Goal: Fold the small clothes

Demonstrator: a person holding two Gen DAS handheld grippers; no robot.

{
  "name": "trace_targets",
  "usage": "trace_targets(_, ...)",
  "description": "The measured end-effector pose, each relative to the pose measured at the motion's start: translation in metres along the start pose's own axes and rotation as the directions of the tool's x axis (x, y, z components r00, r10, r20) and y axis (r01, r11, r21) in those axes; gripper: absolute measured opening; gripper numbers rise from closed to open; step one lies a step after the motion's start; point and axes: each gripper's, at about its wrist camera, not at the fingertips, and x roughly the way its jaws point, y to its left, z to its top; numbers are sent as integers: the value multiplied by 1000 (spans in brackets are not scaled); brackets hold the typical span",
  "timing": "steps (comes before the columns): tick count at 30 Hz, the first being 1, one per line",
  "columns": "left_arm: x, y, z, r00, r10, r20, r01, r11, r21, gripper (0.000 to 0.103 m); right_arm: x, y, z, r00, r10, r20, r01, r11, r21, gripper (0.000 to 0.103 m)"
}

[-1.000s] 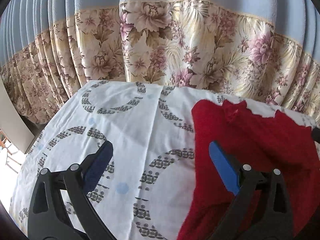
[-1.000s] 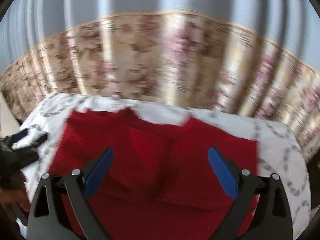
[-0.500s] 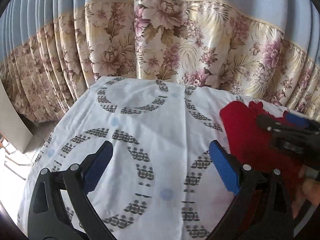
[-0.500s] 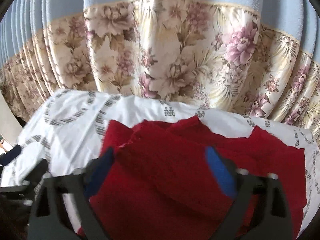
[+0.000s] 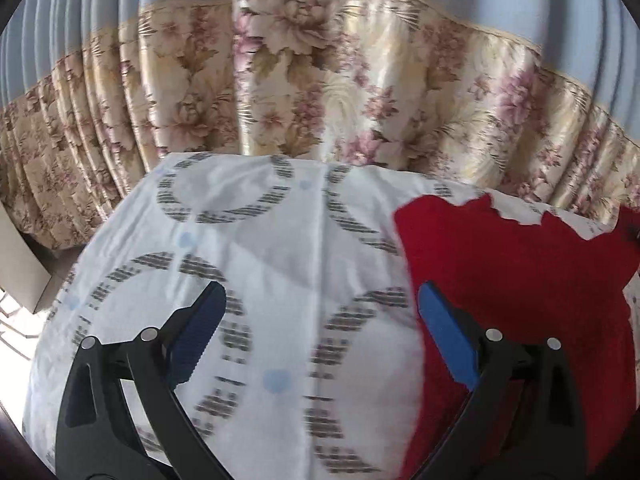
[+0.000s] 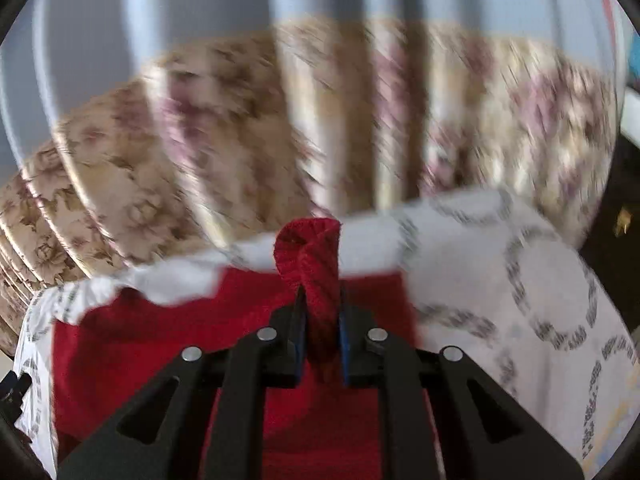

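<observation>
Left wrist view: the left gripper (image 5: 320, 320) points forward and down over the desk (image 5: 256, 256), which wears a white cloth printed with grey rings.
Left gripper state: jaws spread wide with nothing between them; both blue pads hang clear above the cloth.
Left pad: it sits over bare white cloth, well left of the red garment (image 5: 520, 288).
Right pad: it sits at the left edge of the red garment, over the line where red meets white.
Red garment, left view: spread flat on the desk, filling the right part of the view, its ragged far edge near the desk's back rim.
Curtain: a floral curtain (image 5: 320, 92) with a blue upper band hangs behind the desk.
Right wrist view: the right gripper (image 6: 322, 316) points forward and down above the red garment (image 6: 160, 356); the picture is blurred.
Right gripper state: jaws nearly together, clamped on a bunched fold of the red garment that sticks up between the pads.
Red garment, right view: the rest lies on the desk (image 6: 520, 280) below and left of the gripper.
</observation>
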Motion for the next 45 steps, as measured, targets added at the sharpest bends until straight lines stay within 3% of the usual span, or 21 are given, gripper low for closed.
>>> trace_targets(4,0,-33,-1,999,-46,-18,47,999,27,97,16,-38,-24,997,33,-70,-30,999,44,14)
trace_targets(7,1,-62,6,992,-122,-35,123,992,31,98,17,-43,-38,993,78,-90,-72,995,67,18)
trace_targets(11,23,-99,12,992,-82,-98,91,992,88,98,18,-45,-46,989,117,-95,-109,990,90,21)
trace_targets(15,53,-103,6,985,65,-159,-42,989,145,98,18,-50,-42,980,170,-100,-155,978,143,21)
trace_targets(18,47,-87,2,981,177,-80,-164,976,145,98,19,-54,-44,968,228,-108,-206,961,184,26)
trace_targets(19,45,-81,2,968,246,-50,-237,960,150,89,19,-53,-44,967,229,-110,-207,962,181,28)
trace_targets(20,46,-69,1,957,286,-43,-278,950,141,86,18,-51,-45,969,220,-108,-199,964,176,32)
trace_targets(22,49,-54,2,971,217,-97,-208,973,96,83,17,-47,-46,975,196,-108,-179,973,147,33)
trace_targets(24,47,-49,3,966,240,-91,-231,967,106,83,17,-45,-47,985,130,-112,-117,986,116,37)
trace_targets(25,47,-49,3,963,257,-85,-245,961,125,84,14,-47,-47,994,43,-102,-34,995,93,46)
trace_targets(26,48,-48,2,959,268,-87,-256,958,130,84,11,-52,-47,996,-20,-85,27,996,88,52)
trace_targets(28,49,-42,3,957,269,-108,-257,960,111,84,7,-65,-46,994,-89,-69,96,990,104,56)
trace_targets(30,50,-39,3,960,251,-123,-239,966,98,83,5,-79,-45,993,-83,-87,93,988,123,56)
trace_targets(33,39,-35,2,978,174,-113,-167,983,74,83,-6,-90,-45,996,-52,-71,59,992,112,56)
trace_targets(36,22,-34,-1,989,110,-101,-103,993,65,85,-24,-92,-45,999,-18,-45,21,998,66,62)
trace_targets(40,-17,-29,-16,994,93,-59,-90,994,60,95,-57,-92,-51,1000,2,-4,-2,1000,12,70)
trace_targets(45,-84,-10,-54,994,104,-17,-103,994,37,100,-103,-88,-81,998,62,5,-61,991,-116,78)
